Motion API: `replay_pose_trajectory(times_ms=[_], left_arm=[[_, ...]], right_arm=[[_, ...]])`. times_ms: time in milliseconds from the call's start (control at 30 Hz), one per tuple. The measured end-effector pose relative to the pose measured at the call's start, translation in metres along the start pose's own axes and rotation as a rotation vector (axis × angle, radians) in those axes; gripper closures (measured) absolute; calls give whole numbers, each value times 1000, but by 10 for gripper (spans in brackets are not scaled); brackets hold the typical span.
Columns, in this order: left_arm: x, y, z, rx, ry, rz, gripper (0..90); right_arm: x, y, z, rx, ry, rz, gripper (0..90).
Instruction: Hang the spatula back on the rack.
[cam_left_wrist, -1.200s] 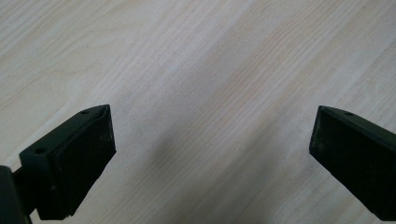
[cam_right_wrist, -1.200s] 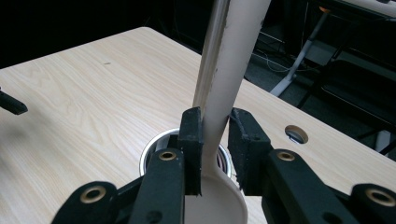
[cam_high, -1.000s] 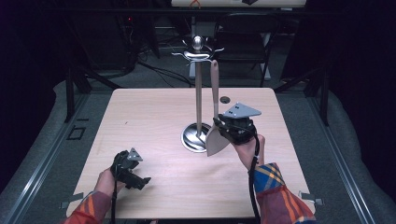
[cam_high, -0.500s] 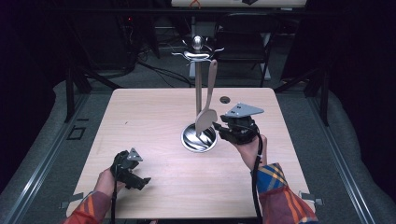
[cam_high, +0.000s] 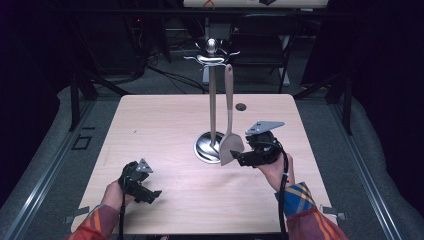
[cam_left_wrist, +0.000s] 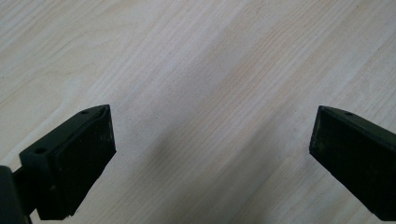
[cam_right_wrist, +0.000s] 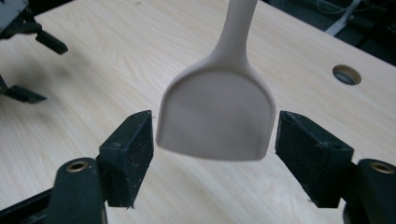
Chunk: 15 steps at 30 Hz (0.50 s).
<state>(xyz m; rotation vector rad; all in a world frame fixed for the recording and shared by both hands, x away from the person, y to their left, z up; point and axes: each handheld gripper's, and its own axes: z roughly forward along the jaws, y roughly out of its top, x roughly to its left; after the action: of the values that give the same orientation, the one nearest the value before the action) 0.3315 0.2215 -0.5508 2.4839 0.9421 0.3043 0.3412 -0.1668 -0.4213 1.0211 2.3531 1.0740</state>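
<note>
A beige spatula (cam_high: 229, 112) hangs by its handle from a hook at the top of a metal utensil stand (cam_high: 212, 100) in the middle of the table. Its blade (cam_right_wrist: 215, 116) hangs between the jaws of my right gripper (cam_right_wrist: 215, 123), with a gap on each side. That gripper (cam_high: 237, 159) is open, just right of the stand's round base (cam_high: 202, 147). My left gripper (cam_high: 149, 194) rests near the front left of the table, open, with bare wood between its jaws (cam_left_wrist: 212, 140).
The light wooden table (cam_high: 150, 125) has a small round hole (cam_high: 241, 107) behind the stand. A dark chair (cam_high: 260, 42) and cables sit beyond the far edge. The left gripper (cam_right_wrist: 28, 37) also appears far off in the right gripper view.
The spatula blade swung left toward the stand's pole and has come back to hang straight. My right gripper has drawn slightly toward the near edge. The left gripper has stayed put.
</note>
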Motion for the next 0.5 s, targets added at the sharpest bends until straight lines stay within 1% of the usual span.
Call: replay_pose_trajectory(times_ms=[200,233,267,300,400,500], left_arm=[[0,0,0,0,-4,0,1],[0,0,0,-1,-5,0,1],[0,0,0,0,-5,1,1],[0,0,0,-1,-6,0,1],[-1,1,0,-3,-4,-1,1],[-1,1,0,-4,-6,-1,1]], right_arm=[[5,-17,-1,75,6,-15,208],[6,-20,0,90,15,-15,199],[7,-26,1,121,17,-20,177],[7,-26,1,121,17,-20,177],[6,-34,3,166,39,-11,151],[5,-44,4,190,43,-4,140]])
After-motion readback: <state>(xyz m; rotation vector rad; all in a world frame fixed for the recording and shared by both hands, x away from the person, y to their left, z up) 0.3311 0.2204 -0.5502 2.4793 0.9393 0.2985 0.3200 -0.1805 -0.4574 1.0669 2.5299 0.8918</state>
